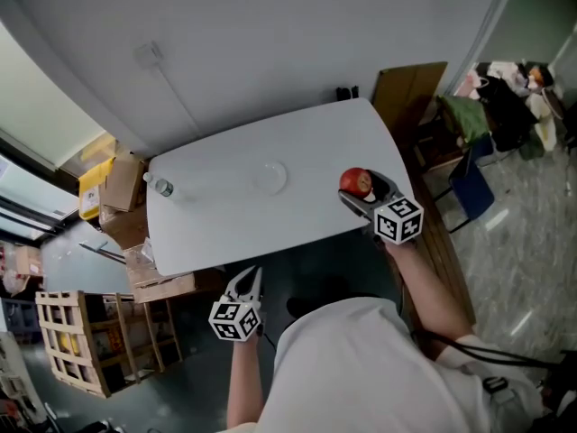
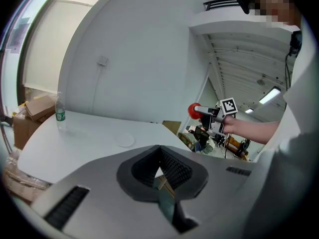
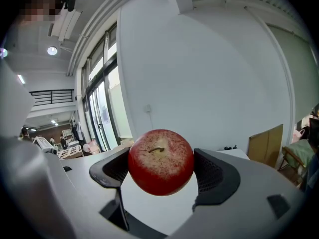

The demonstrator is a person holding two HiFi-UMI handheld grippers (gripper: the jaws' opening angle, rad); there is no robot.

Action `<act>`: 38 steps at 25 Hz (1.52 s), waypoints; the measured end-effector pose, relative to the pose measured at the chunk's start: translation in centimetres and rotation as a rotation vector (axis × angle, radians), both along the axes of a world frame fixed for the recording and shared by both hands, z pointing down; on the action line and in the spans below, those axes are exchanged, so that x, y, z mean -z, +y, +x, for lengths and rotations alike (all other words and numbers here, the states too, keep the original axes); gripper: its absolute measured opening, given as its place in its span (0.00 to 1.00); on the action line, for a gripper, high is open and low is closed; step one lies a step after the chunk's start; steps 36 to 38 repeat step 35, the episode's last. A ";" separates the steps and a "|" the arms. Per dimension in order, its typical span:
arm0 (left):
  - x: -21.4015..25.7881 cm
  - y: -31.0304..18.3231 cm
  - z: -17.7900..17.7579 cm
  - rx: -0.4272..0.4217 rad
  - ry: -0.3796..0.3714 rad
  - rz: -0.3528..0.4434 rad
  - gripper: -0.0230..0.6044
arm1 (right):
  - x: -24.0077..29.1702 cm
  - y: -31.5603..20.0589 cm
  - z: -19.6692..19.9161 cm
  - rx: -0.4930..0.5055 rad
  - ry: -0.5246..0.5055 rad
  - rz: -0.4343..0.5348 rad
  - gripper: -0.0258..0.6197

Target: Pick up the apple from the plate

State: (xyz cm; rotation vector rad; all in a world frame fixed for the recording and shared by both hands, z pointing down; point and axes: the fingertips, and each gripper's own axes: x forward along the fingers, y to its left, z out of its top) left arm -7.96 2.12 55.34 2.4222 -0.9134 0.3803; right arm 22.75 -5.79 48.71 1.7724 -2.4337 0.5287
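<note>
A red apple [image 3: 161, 162] with a speckled yellow top is clamped between the jaws of my right gripper [image 3: 162, 169], stem toward the camera. In the head view the apple [image 1: 355, 182] hangs above the right part of the white table [image 1: 225, 215], with the right gripper [image 1: 358, 190] shut on it. A small clear plate [image 1: 269, 177] lies bare at the table's middle, left of the apple. My left gripper [image 1: 250, 282] is held off the table's near edge with its jaws together and nothing in them. The left gripper view shows the apple [image 2: 193, 110] held up at the far right.
A small water bottle [image 1: 160, 187] stands near the table's left end. Cardboard boxes [image 1: 122, 197] and a wooden pallet [image 1: 77, 341] sit to the left. A brown board [image 1: 410, 93] leans at the back right, with chairs and clutter beyond.
</note>
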 end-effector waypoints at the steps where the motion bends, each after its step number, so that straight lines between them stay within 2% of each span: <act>1: 0.0 -0.1 0.0 0.005 -0.001 0.001 0.04 | 0.1 -0.2 0.1 0.005 0.000 0.005 0.63; 11: 0.6 -0.9 1.2 0.033 -0.002 0.011 0.04 | 1.2 -2.0 1.7 0.012 0.005 0.028 0.63; 19: 0.3 -1.2 0.8 0.045 -0.009 0.007 0.04 | 1.0 -2.7 1.3 0.028 0.004 0.030 0.63; 38: 0.8 -3.7 1.3 0.020 -0.020 0.026 0.04 | 1.1 -3.8 0.9 0.041 0.017 0.027 0.63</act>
